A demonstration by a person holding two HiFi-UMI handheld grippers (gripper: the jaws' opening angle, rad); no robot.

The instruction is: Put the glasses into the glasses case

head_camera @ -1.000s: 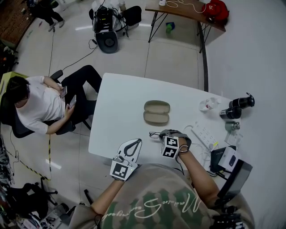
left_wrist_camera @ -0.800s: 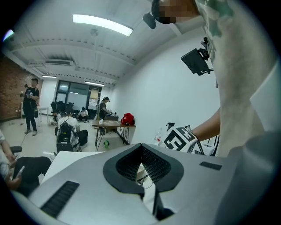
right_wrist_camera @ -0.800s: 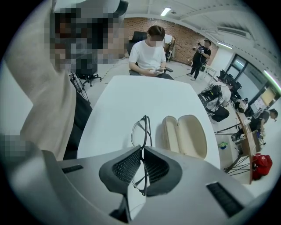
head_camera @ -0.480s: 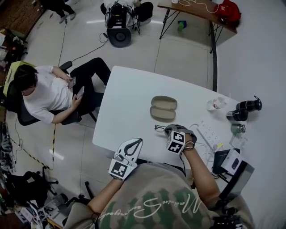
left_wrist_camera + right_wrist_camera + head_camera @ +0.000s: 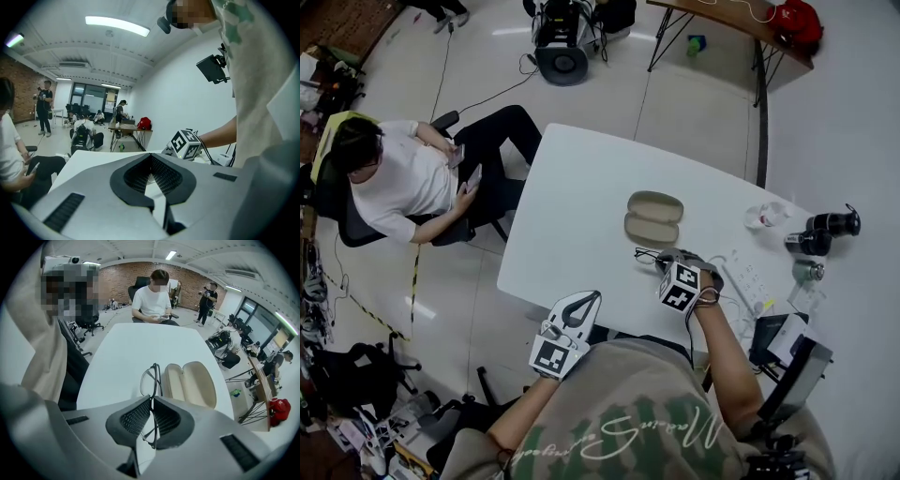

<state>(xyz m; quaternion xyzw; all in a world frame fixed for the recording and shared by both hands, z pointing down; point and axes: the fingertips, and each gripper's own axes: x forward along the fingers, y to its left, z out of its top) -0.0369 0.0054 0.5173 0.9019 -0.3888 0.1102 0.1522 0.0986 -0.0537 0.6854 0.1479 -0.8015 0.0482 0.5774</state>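
while the right gripper sits over the near right part of the white surface, its jaws are pressed onto the glasses, pinching the thin dark frame between the ribbed pads; in the right gripper view the glasses stand on edge, one lens ring poking out past the jaw tips toward the case, and whether they rest on the surface or hang just above it cannot be told

the glasses case lies open on the surface, just beyond the glasses, its two pale halves side by side with the insides facing up; the right gripper view shows the case just beside the glasses, apart from them

the left gripper hangs at the near edge of the surface, well to the left of the glasses, its jaws brought together at the tips with nothing between them

a power strip lies to the right of the right gripper, and a person in a white shirt sits on a chair off the far left side of the surface
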